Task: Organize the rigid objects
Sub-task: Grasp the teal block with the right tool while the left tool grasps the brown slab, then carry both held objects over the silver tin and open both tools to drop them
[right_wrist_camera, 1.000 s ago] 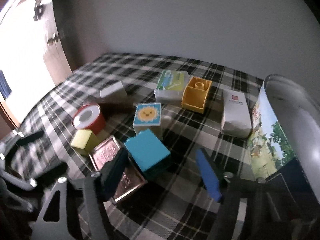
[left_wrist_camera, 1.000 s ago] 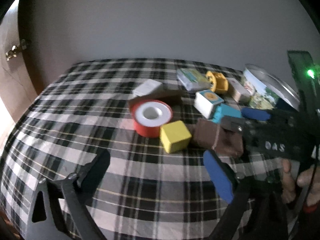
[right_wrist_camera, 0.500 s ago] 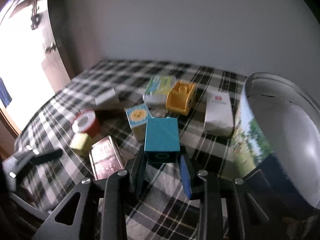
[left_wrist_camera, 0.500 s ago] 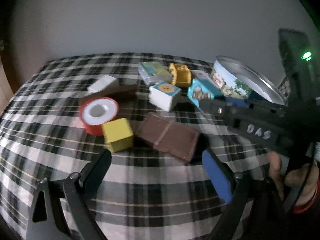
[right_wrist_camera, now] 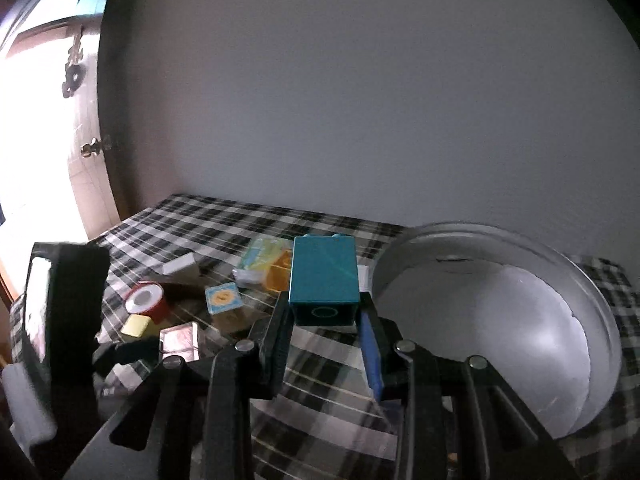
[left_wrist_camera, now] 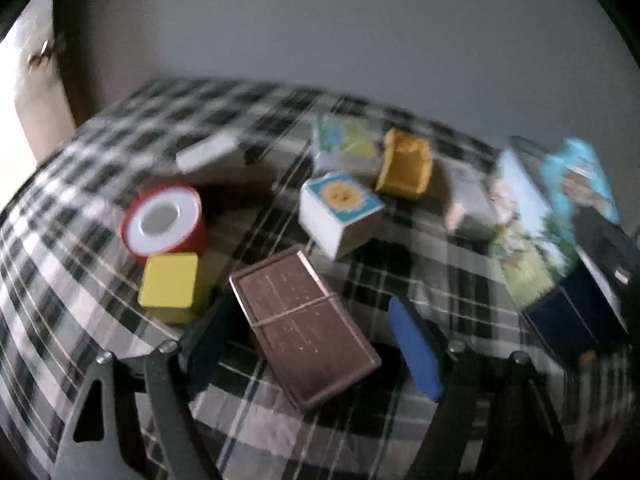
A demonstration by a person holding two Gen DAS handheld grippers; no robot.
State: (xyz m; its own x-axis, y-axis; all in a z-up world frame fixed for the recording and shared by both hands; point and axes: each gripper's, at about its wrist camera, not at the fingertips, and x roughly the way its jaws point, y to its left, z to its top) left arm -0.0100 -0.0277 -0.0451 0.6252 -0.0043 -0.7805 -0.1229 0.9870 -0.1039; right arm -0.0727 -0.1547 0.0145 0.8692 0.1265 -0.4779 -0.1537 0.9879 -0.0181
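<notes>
Right gripper [right_wrist_camera: 326, 326]: fingers clamped on teal block [right_wrist_camera: 323, 276], now lifted off bench beside round tin [right_wrist_camera: 592, 300]; drop-in likely next. Left gripper [left_wrist_camera: 316, 340]: fingers closing around brown flat tin [left_wrist_camera: 304, 324], moved in from clear, pads not yet touching.

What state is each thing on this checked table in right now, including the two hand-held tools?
Right tool: shut on the teal block, lifted off the cloth.
Left tool: closing, astride the brown tin, not yet gripping.
Brown tin: lying flat, lid shut.
Round tin: open, looks empty.
Red tape roll: on its side.
Yellow cube: resting beside the roll.
Sun block: tilted.
</notes>
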